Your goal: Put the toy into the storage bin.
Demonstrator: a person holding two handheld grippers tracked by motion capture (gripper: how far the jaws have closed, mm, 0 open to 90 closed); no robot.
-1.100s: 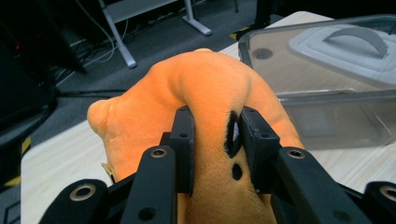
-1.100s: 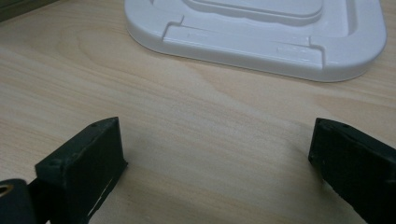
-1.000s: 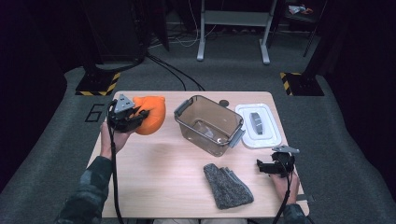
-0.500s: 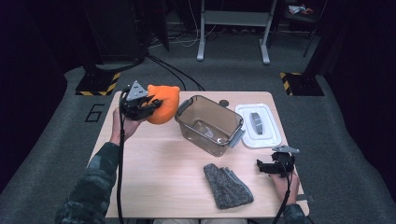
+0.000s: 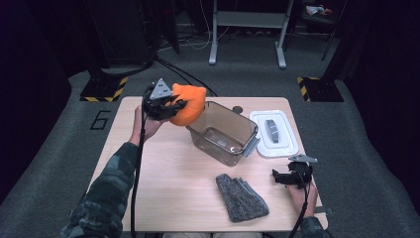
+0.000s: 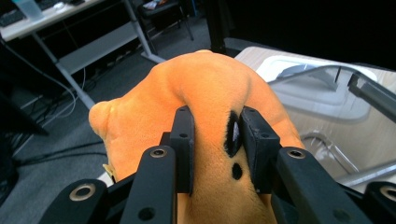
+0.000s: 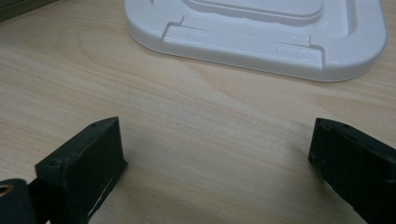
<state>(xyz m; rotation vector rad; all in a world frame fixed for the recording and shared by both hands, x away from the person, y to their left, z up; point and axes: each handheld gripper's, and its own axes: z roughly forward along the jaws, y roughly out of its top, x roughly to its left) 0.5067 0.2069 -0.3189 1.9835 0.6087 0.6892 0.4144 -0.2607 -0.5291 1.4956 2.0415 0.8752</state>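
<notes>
The orange plush toy (image 5: 189, 104) hangs above the table's (image 5: 168, 168) far left, touching the rim of the clear brown container (image 5: 224, 131) — clamped in the left gripper (image 5: 166, 105); its jaws dent the fabric. The right gripper (image 5: 289, 177) rests near the table's right edge, jaws wide apart with nothing between them; the white lid (image 5: 273, 133) lies beyond it, a grey cloth (image 5: 241, 197) beside.

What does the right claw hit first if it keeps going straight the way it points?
Probably the white lid. The right claw is open and empty, low over the bare table, and the lid's near edge lies straight ahead with nothing between. If angled down, it may touch the table first.
</notes>
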